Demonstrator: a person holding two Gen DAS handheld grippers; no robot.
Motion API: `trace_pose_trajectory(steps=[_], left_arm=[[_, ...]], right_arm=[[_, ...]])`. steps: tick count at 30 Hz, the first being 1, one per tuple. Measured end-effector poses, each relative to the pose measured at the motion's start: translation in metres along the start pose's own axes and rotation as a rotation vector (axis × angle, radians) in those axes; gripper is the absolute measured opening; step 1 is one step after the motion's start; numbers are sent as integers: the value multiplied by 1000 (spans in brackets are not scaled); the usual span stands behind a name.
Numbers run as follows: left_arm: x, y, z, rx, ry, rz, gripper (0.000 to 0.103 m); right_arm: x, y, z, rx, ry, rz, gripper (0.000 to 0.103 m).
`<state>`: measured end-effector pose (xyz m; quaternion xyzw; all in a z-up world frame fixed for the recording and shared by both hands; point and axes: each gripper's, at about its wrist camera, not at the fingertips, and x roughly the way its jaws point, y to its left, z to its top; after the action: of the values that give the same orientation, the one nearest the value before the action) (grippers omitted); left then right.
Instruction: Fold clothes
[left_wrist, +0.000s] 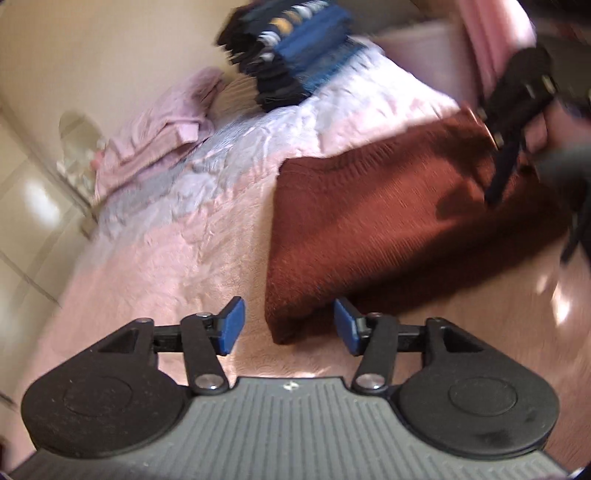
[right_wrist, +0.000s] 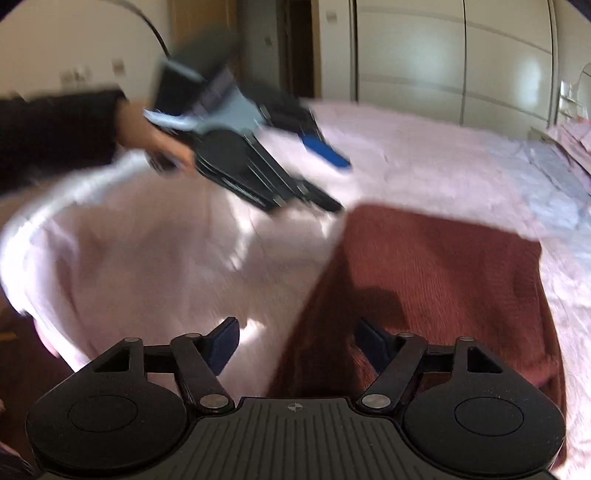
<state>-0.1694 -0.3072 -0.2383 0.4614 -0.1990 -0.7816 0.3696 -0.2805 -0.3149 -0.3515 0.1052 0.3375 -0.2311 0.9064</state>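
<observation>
A rust-red knitted garment (left_wrist: 388, 229) lies folded flat on the pink bedspread (left_wrist: 166, 266). My left gripper (left_wrist: 290, 326) is open, low over the bed. The garment's near corner sits between its blue pads (left_wrist: 234, 321) without touching them. In the right wrist view my right gripper (right_wrist: 297, 347) is open above the garment's (right_wrist: 443, 295) near left edge, with nothing clamped. The left gripper (right_wrist: 338, 181) shows there too, blurred, in a hand with a dark sleeve, by the garment's far left corner. The right gripper (left_wrist: 530, 229) hangs blurred over the garment's far right part.
A stack of dark and blue folded clothes (left_wrist: 291, 48) stands at the far end of the bed. A folded pink blanket (left_wrist: 159, 125) lies beside it near the bed's edge. The tiled floor (left_wrist: 29, 206) is on the left, and wardrobe doors (right_wrist: 443, 55) stand beyond the bed.
</observation>
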Motion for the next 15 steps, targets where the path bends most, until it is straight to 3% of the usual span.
trace_pose_trajectory(steps=[3,5,9,12,14,15], left_arm=[[15,-36,-6,280,14,32,64],[29,-51,-11,403,20,42,64],[56,-60,-16,546,-13,105,64],[70,-57,-14,599,-26,94,65],[75,-52,-10,605,-16,70,31],[75,-50,-8,599,-13,65,31]], right_arm=[[2,10,-3,-61,36,-60,71],[4,12,2,-85,39,-97,71],[26,22,10,-152,48,-160,70],[40,28,8,-210,65,-193,68],[38,27,5,-223,68,-217,66],[35,26,2,-228,71,-235,66]])
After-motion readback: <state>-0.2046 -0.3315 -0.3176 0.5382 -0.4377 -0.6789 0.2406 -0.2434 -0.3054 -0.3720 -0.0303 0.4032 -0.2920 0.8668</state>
